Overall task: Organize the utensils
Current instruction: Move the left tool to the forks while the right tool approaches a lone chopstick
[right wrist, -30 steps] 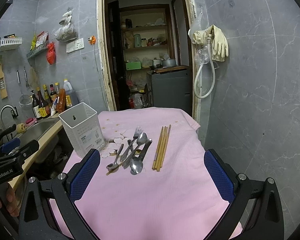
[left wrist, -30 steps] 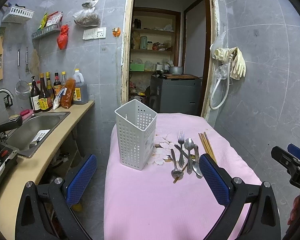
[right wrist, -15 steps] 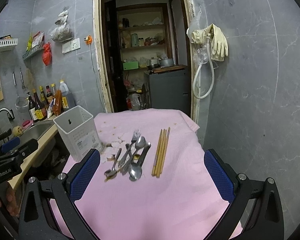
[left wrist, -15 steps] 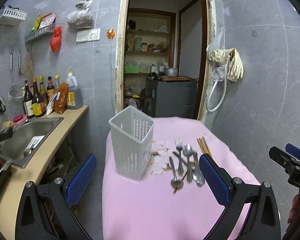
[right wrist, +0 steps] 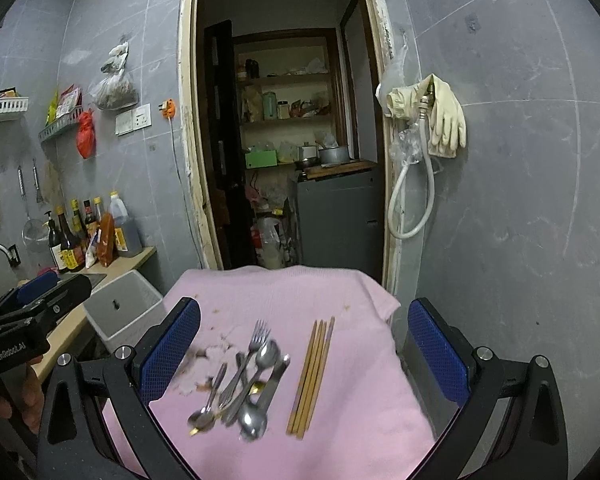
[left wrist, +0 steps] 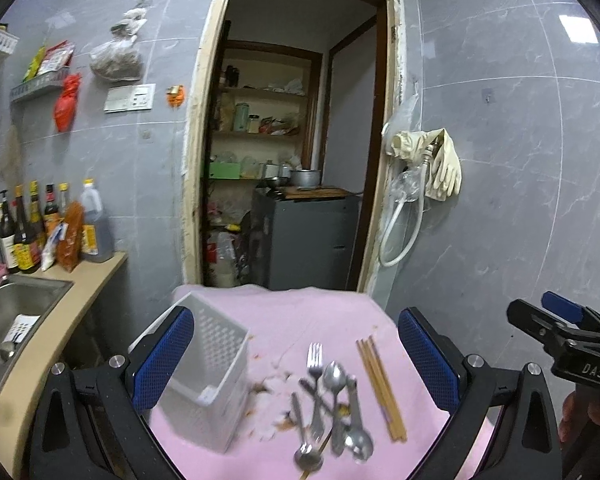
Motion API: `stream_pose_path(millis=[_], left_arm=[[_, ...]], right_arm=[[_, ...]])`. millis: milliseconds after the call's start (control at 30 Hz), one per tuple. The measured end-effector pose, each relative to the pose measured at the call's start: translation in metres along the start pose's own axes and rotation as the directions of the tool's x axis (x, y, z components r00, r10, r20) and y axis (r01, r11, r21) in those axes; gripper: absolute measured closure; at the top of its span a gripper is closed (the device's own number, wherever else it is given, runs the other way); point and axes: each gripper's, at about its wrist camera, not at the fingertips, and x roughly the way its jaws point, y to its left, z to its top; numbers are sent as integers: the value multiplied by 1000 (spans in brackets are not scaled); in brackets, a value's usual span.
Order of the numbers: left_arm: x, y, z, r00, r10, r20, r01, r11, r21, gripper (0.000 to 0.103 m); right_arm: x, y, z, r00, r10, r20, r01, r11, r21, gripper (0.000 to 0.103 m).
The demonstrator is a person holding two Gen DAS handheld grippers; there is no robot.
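Bottles [left wrist: 40,232] stand at the far left on the kitchen counter behind the sink [left wrist: 16,316]. On our bench [left wrist: 284,312], draped in pink cloth, the white perforated utensil holder [left wrist: 212,376] sits upright at the left edge, just beside the left finger of our left claw [left wrist: 296,364], which we hold spread wide and empty above the cloth. Right of the holder lies a scatter of pale crumbs [left wrist: 274,396], then the heap of steel cutlery [left wrist: 328,404], a fork [right wrist: 252,348] and spoons [right wrist: 256,416] crossing one another. Next come the wooden chopsticks [right wrist: 312,376], side by side and slightly apart from the heap. Our right claw [right wrist: 304,356] is likewise parted wide, gripping nothing, with cutlery and chopsticks lying between its blue fingertips [right wrist: 436,352]. Rubber gloves [right wrist: 440,120] hang on the wall at the right.
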Motion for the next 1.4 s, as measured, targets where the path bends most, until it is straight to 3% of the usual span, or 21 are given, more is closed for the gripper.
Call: stream_pose_path(millis=[333, 500, 600, 767, 900, 1167, 1400], left_arm=[[73, -34, 4, 999, 25, 43, -26, 999, 31, 0], [105, -45, -3, 999, 36, 21, -37, 998, 53, 0], [123, -50, -12, 999, 33, -10, -32, 997, 68, 1], [151, -55, -34, 994, 33, -107, -26, 997, 66, 8], [174, -54, -61, 977, 30, -213, -20, 999, 47, 19], [220, -47, -105, 915, -5, -403, 8, 1000, 6, 44], [243, -43, -120, 870, -50, -491, 38, 999, -35, 49]], right_arm=[[89, -37, 27, 997, 71, 42, -70, 997, -16, 1], [139, -54, 22, 994, 111, -3, -111, 994, -19, 2], [168, -64, 12, 988, 141, -58, -142, 990, -12, 10], [211, -76, -14, 964, 204, -169, -203, 979, 22, 35], [250, -81, -44, 931, 236, -279, -232, 972, 45, 46], [313, -84, -99, 853, 247, -461, -232, 969, 90, 67], [343, -77, -116, 812, 273, -516, -248, 961, 118, 71]])
